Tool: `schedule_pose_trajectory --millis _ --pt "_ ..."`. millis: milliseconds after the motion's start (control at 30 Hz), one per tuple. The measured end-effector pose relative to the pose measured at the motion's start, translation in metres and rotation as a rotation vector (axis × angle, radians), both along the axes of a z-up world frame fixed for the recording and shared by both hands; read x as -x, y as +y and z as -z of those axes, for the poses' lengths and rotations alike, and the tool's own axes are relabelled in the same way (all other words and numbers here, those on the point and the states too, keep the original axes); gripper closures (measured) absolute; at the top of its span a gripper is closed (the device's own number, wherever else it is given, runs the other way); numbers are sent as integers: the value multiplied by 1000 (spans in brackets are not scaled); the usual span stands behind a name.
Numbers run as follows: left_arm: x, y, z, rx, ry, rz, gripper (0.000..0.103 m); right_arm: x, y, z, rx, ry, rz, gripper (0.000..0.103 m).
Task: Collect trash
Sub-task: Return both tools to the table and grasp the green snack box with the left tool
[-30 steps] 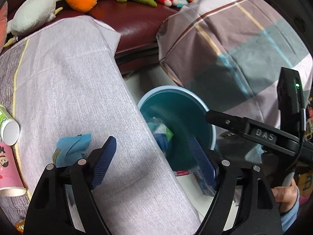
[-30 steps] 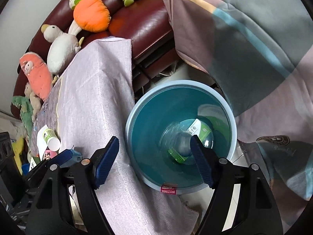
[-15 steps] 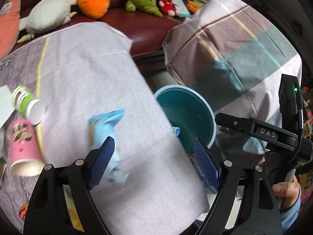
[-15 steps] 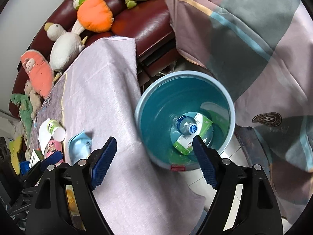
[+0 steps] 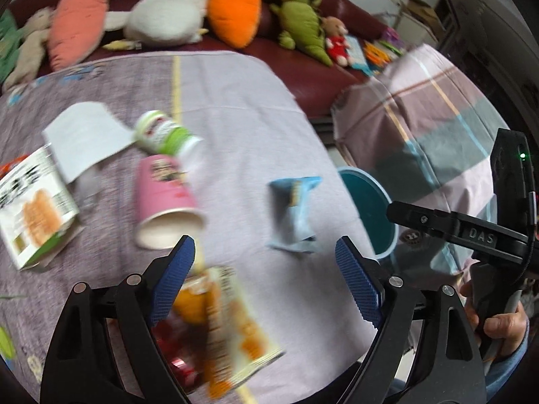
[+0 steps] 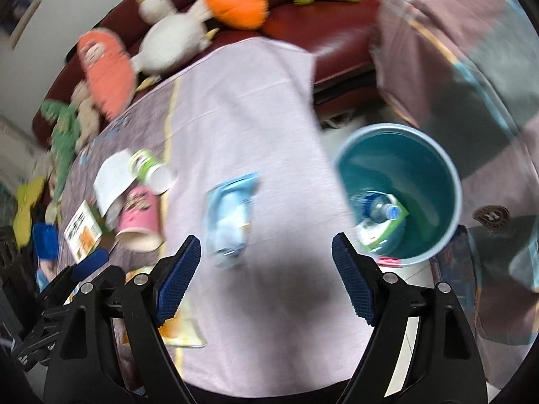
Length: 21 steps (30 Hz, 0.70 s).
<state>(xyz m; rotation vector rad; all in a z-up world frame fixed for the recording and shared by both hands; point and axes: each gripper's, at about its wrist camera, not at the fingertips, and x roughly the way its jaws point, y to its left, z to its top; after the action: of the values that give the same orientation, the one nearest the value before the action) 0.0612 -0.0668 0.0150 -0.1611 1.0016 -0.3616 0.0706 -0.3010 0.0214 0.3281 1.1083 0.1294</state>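
Note:
Trash lies on a cloth-covered table (image 5: 235, 107): a light blue wrapper (image 5: 294, 213) (image 6: 230, 215), a pink paper cup (image 5: 165, 202) (image 6: 139, 217) on its side, a green-and-white cup (image 5: 165, 134) (image 6: 148, 170), a white paper (image 5: 86, 136), a printed carton (image 5: 32, 202) and an orange snack packet (image 5: 222, 320). A teal bin (image 6: 434, 165) (image 5: 369, 208) stands on the floor to the right, with a plastic bottle (image 6: 379, 207) inside. My left gripper (image 5: 266, 282) is open and empty above the snack packet. My right gripper (image 6: 266, 276) is open and empty above the table's near edge.
A dark red sofa (image 5: 303, 54) holds several plush toys, among them an orange carrot (image 5: 234, 8) and a white duck (image 5: 161, 20). A plaid blanket (image 5: 438, 107) covers something to the right of the bin. The right gripper's body (image 5: 471, 232) shows in the left wrist view.
Both grippers have swung left, away from the bin and over the table. More trash has come into view. The bottle now lies in the bin. Both stayed open.

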Motion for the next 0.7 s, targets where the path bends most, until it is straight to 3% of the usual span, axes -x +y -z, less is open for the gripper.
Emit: schedule_pose_trajectory --millis 333,467,700 --pt "30 114 8 2 -39 -207 16 -8 102 -7 62 21 -183 26" --pt "32 156 23 -79 -72 -299 16 -15 124 -3 68 37 -211 26" --pt "15 198 65 -83 11 -388 16 -31 144 12 88 70 -232 26"
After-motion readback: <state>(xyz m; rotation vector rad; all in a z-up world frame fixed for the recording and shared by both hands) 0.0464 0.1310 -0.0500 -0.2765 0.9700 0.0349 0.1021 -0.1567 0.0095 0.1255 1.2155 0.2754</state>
